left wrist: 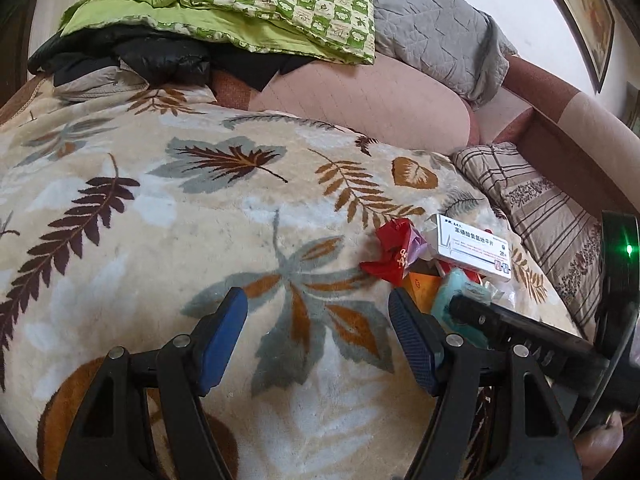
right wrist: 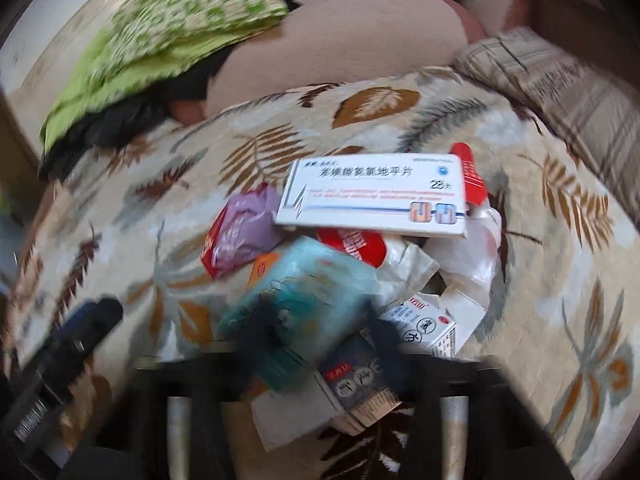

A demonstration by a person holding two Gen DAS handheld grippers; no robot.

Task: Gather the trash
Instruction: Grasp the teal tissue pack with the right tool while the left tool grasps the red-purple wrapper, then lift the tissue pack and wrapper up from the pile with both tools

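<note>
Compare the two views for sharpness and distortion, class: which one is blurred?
Left wrist view: sharp, the medicine box print crisp, fisheye bending the edges. Right wrist view: motion-blurred, worst on the teal packet near the fingers; same box smeared.

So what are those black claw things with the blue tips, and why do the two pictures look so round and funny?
The claws are grabbers that a person holds, one in each hand. Each has a small camera that bends the picture round. The left camera shows the left grabber with its blue fingers wide open and holding nothing, above a leaf-patterned blanket. The right grabber reaches in from the right. The right camera is blurry because it is moving. It looks down on a heap of trash: a white medicine box, a teal packet, a purple and red wrapper and smaller cartons. The right grabber's tips are by the teal packet, but the blur hides whether they grip it.
</note>
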